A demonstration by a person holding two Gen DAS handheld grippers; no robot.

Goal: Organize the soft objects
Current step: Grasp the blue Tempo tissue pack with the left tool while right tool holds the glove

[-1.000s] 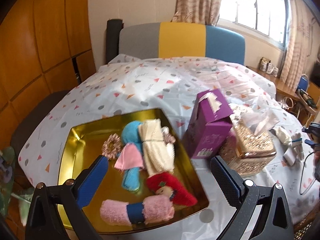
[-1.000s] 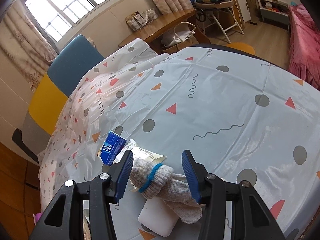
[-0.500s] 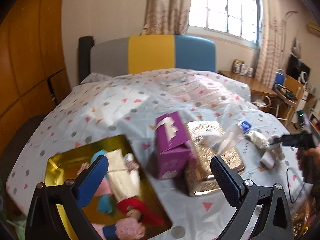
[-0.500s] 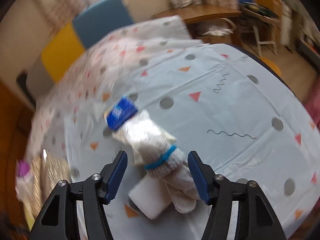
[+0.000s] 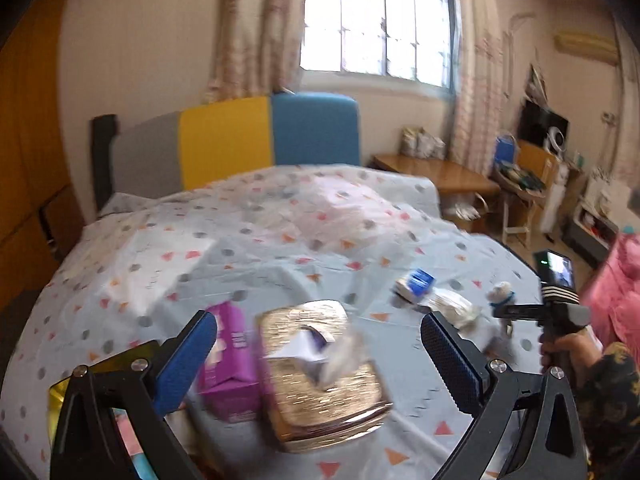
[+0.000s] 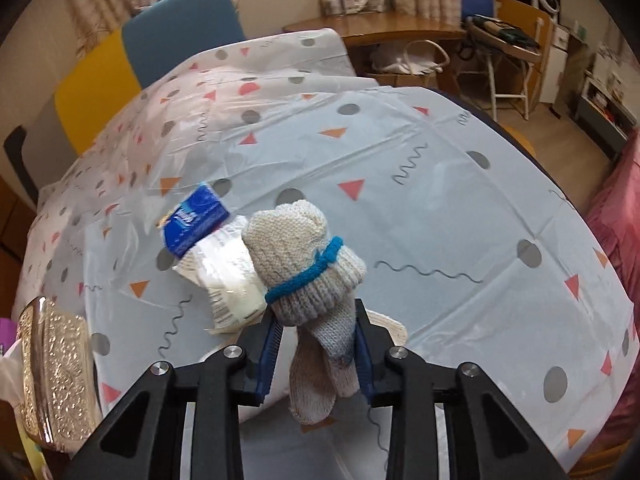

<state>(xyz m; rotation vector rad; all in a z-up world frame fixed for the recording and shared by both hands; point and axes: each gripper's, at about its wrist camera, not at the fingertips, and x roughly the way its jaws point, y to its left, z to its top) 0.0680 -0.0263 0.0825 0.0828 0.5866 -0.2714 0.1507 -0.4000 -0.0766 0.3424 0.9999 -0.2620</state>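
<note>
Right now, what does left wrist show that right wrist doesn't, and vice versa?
Left wrist only: the open left gripper, a gold tray corner, and the hand carrying the right gripper.
Right wrist only: the right gripper shut on the rolled knit socks; its jaws have just been closing.
Both: purple box, gold tissue box, blue tissue pack.

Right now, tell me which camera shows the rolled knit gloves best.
The right wrist view: the gloves fill its centre, sharp, pinched between the right gripper. The left wrist view shows them only small and blurred, far right.
</note>
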